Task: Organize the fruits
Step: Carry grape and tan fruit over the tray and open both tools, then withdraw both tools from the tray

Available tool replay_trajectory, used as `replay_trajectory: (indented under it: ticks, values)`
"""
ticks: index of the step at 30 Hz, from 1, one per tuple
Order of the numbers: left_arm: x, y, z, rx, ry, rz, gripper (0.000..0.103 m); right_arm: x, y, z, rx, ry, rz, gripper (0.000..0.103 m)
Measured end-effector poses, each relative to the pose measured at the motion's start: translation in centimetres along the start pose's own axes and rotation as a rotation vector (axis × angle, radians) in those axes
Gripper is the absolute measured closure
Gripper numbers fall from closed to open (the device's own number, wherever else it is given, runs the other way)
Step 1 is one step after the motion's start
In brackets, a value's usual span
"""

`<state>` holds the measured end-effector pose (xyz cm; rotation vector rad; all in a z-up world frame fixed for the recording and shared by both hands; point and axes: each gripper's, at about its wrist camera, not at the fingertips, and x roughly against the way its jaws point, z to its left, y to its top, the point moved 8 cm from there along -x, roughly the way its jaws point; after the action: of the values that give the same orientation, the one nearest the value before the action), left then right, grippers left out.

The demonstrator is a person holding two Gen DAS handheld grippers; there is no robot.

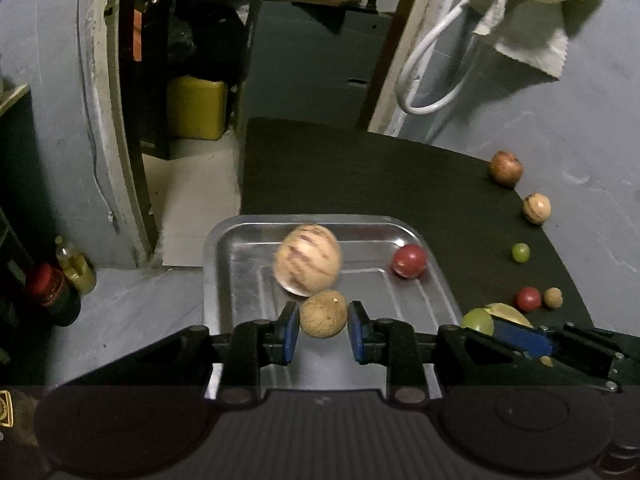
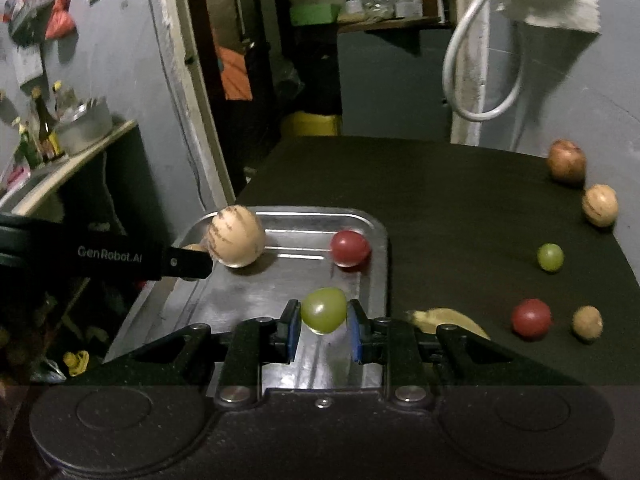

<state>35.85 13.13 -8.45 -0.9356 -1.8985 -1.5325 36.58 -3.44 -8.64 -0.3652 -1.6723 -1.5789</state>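
Note:
My left gripper is shut on a round tan-brown fruit above the near part of a metal tray. My right gripper is shut on a green fruit over the same tray. A large pale striped fruit and a red fruit lie in the tray. The left gripper's black body reaches in from the left beside the striped fruit.
On the dark table right of the tray lie a reddish apple-like fruit, a tan fruit, a small green one, a red one, a small brown one and a banana. A doorway and grey walls stand behind.

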Motion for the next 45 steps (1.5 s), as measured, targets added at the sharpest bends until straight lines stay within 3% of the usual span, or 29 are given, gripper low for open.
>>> replay_trajectory:
  ticks: [19, 24, 28, 30, 40, 45]
  values:
    - [-3.1, -1.0, 1.9, 0.001, -0.076, 0.107, 0.074, -3.7, -1.1, 0.7, 0.018, -0.112, 0.085, 0.075]
    - [-2.9, -1.3, 2.2, 0.023, -0.109, 0.111, 0.074, -3.0, -1.1, 1.1, 0.05, -0.137, 0.086, 0.061]
    - [-2.4, -1.6, 2.7, 0.047, -0.126, 0.109, 0.064, -0.9, -0.9, 1.3, 0.055, -0.167, 0.067, 0.043]
    - [-1.7, -1.5, 2.8, 0.058, -0.128, 0.085, 0.064, 0.4, -1.0, 1.1, 0.044, -0.186, 0.058, 0.029]
    - [2.9, -1.9, 3.2, 0.095, -0.108, -0.035, 0.016, 7.0, -2.8, 0.4, -0.058, -0.222, 0.014, 0.005]
    - [5.5, -3.3, 2.6, 0.067, -0.103, -0.078, 0.004, 10.1, -4.3, 0.1, -0.055, -0.234, -0.011, 0.003]
